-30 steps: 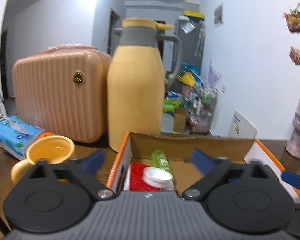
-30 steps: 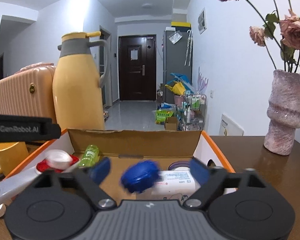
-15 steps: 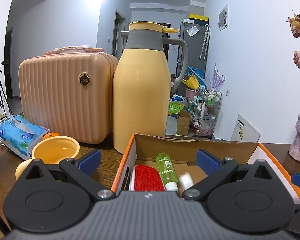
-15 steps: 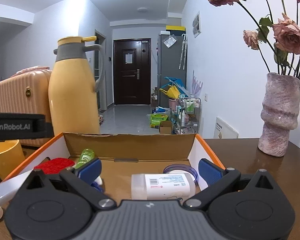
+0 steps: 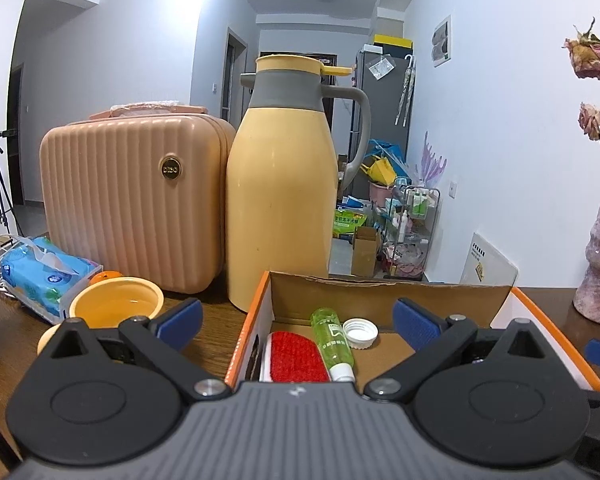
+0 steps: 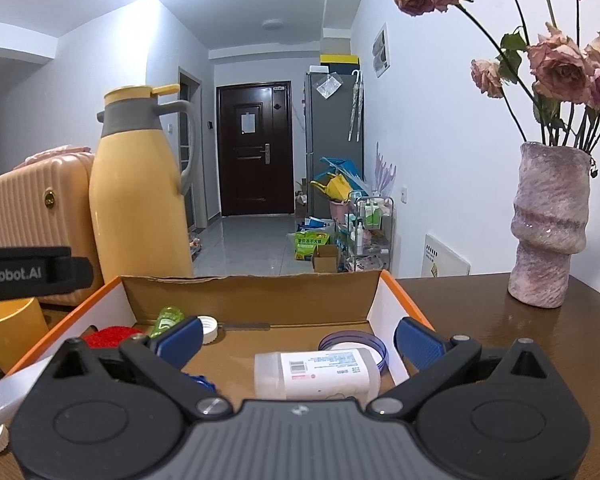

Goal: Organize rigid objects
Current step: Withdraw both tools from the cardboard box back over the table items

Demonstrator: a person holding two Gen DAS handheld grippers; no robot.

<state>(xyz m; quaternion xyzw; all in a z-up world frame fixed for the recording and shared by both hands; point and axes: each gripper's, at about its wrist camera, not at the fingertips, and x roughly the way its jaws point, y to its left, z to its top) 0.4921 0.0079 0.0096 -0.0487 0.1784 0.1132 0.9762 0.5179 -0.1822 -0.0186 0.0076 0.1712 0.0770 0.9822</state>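
Observation:
An open cardboard box (image 5: 388, 286) with orange edges sits on the wooden table; it also shows in the right wrist view (image 6: 252, 284). Inside lie a red brush (image 5: 296, 356), a green bottle (image 5: 332, 338), a white cap (image 5: 360, 333), a white labelled bottle (image 6: 320, 372), a blue-rimmed lid (image 6: 354, 346) and a blue cap (image 6: 200, 380), partly hidden by a finger. My left gripper (image 5: 296, 322) is open and empty above the box's near left edge. My right gripper (image 6: 298, 340) is open and empty above the box.
A yellow thermos jug (image 5: 280, 184) and a peach case (image 5: 136, 200) stand behind the box. A yellow cup (image 5: 116, 306) and a tissue pack (image 5: 48, 272) lie at the left. A pink vase (image 6: 548, 224) with dried roses stands at the right.
The white cap dropped from the left gripper into the box and the blue cap dropped from the right gripper. Both grippers drew back and up, empty.

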